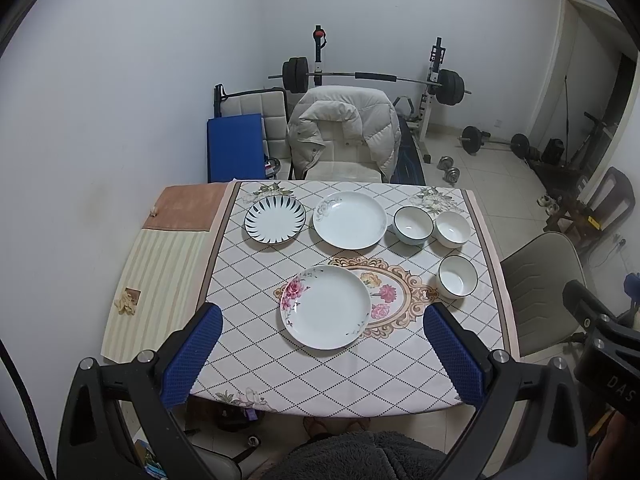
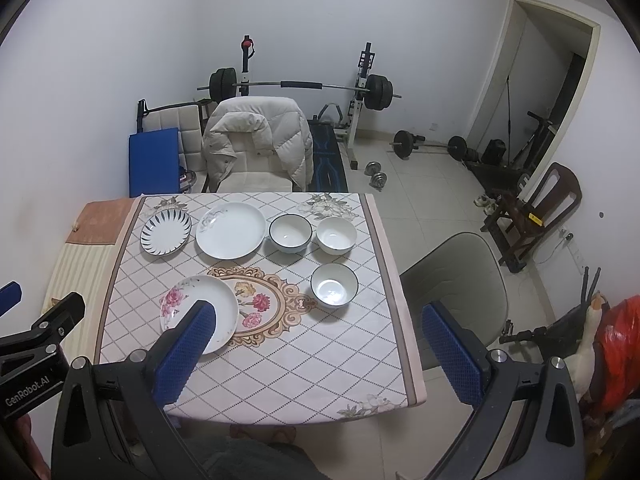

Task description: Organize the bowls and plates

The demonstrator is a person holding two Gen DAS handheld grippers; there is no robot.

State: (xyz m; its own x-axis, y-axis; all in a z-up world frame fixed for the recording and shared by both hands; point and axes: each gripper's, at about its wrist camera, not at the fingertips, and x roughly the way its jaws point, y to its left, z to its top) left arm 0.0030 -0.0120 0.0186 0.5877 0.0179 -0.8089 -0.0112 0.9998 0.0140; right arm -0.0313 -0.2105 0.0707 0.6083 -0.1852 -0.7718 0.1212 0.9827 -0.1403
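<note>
Between and beyond the wide-spread left tongs [image 1: 322, 356] lies the floral plate [image 1: 326, 307], apparently untouched.

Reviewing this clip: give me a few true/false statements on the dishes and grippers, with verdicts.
1. Three plates lie on the table. True.
2. The bowls are stacked. False: three bowls stand apart, e.g. the near bowl.
3. The left hand-held gripper holds the floral plate. False: it is open and empty.
4. The right hand-held gripper is open. True.
5. A jacket hangs on the far chair. True.
</note>
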